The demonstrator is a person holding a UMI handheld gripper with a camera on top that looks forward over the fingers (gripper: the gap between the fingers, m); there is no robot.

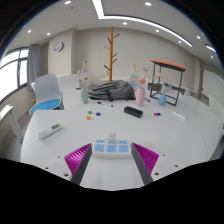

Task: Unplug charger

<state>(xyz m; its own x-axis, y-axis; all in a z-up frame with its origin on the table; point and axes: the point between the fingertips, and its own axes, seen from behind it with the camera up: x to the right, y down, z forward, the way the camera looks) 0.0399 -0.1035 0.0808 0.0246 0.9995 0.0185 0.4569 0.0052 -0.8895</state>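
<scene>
A white power strip (111,150) with blue-marked sockets lies on the white table (150,130), just ahead of my fingers and between their tips. A small white charger (112,139) seems to stand plugged into its far middle socket. My gripper (111,163) is open, with the magenta pads (81,158) spread wide on either side of the strip. Neither pad touches the strip or the charger.
Further along the table are a white remote-like object (50,129), a black phone (133,112), a pink bottle (140,95), a teal bottle (84,96) and a grey bag (112,90). A blue chair (47,95) stands at the left, a coat rack (111,50) behind.
</scene>
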